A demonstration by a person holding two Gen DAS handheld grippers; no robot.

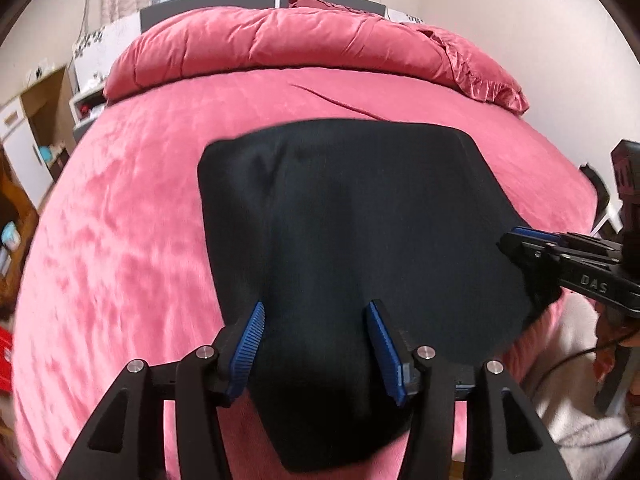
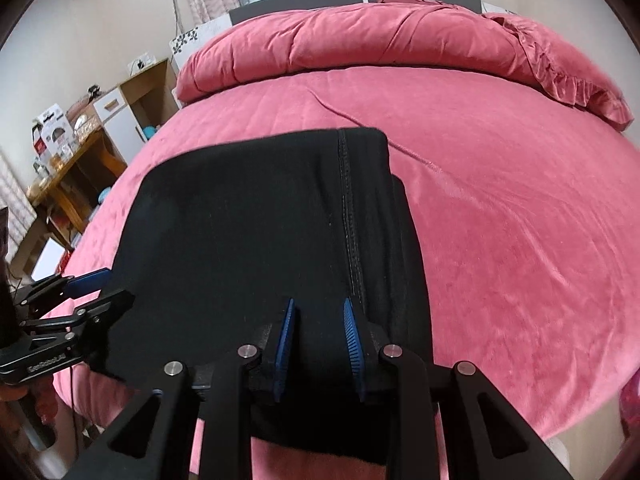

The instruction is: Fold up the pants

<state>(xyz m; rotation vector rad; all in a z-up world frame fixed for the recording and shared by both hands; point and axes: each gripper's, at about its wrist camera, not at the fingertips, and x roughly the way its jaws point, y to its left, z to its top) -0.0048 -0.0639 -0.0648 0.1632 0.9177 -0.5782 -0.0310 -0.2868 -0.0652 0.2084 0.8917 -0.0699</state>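
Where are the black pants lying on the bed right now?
The black pants lie folded on the pink bedspread near the bed's foot edge, directly ahead of both grippers, well short of the rolled pink duvet at the headboard.

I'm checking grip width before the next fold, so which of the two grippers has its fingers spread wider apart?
The left gripper: its blue-padded fingers stand wide apart over the black folded pants, while the right gripper shows a narrower gap.

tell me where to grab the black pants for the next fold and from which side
Probably the near edge of the black pants, where both grippers already sit. The left gripper and the right gripper stand open over it. The pants lie flat on the pink bed, so come from the near side, low, and pinch the stacked layers together, one gripper toward each near corner.
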